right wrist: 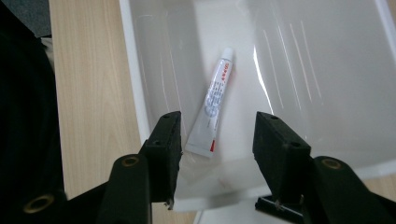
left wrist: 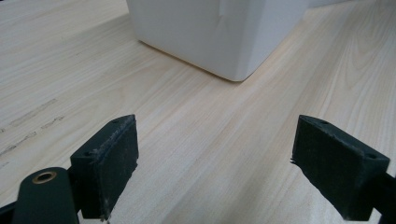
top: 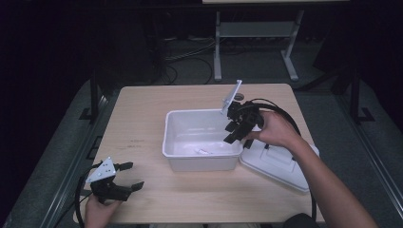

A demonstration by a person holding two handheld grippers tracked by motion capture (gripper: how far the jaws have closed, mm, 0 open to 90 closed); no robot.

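A white plastic bin (top: 202,164) stands in the middle of the wooden table (top: 142,123). On its floor lies a small white tube (top: 204,151) with red print, flat and on its own. My right gripper (top: 238,140) hangs above the bin's right end, pointing down into it. In the right gripper view its jaws (right wrist: 217,135) stand apart above the tube (right wrist: 212,105), with nothing between the pads. My left gripper (top: 135,175) rests low at the table's front left, open and empty. The left gripper view has the bin's corner (left wrist: 210,32) ahead of the spread jaws (left wrist: 215,158).
The bin's white lid (top: 280,164) lies flat on the table just right of the bin, under my right forearm. A white table frame (top: 256,38) and cables on the floor lie beyond the far edge. Bare wood stretches between my left gripper and the bin.
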